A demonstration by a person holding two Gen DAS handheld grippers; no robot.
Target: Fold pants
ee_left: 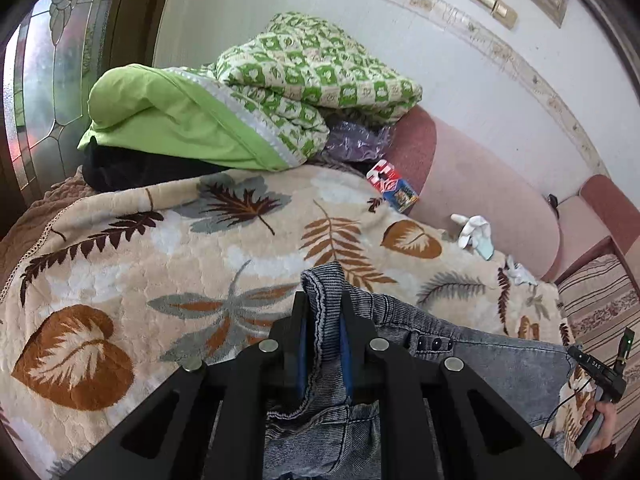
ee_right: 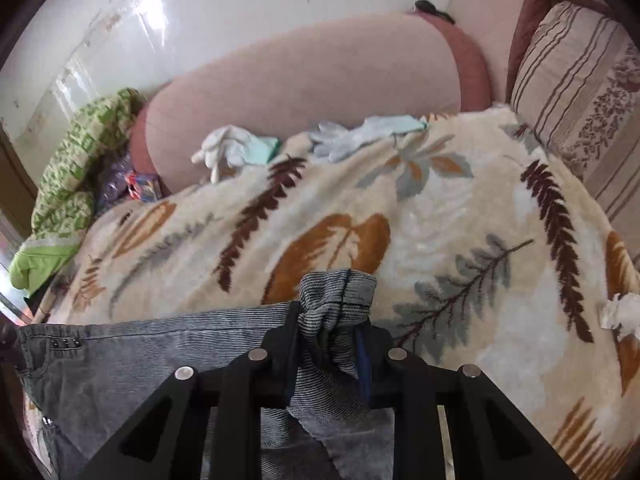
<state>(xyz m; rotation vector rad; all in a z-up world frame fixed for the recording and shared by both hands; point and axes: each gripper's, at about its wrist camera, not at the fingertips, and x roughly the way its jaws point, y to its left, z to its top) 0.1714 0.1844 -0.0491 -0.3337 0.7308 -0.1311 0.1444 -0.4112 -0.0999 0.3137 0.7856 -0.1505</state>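
Grey denim pants (ee_left: 480,360) lie across a leaf-patterned blanket (ee_left: 160,260) on a bed. My left gripper (ee_left: 324,300) is shut on a bunched fold of the waistband end, which sticks up between the blue pads. In the right wrist view the pants (ee_right: 140,356) stretch off to the left over the same blanket (ee_right: 440,220). My right gripper (ee_right: 332,316) is shut on a gathered hem end of the pants, which pokes out above the fingers. At the right edge of the left wrist view, a hand (ee_left: 600,420) holds a black handle.
A pile of green quilts (ee_left: 280,80) sits at the back of the bed. A pink bolster (ee_left: 480,184) runs along the wall, with white gloves (ee_left: 474,232) and a small colourful box (ee_left: 394,186) against it. A striped cushion (ee_right: 580,100) borders the blanket's right side.
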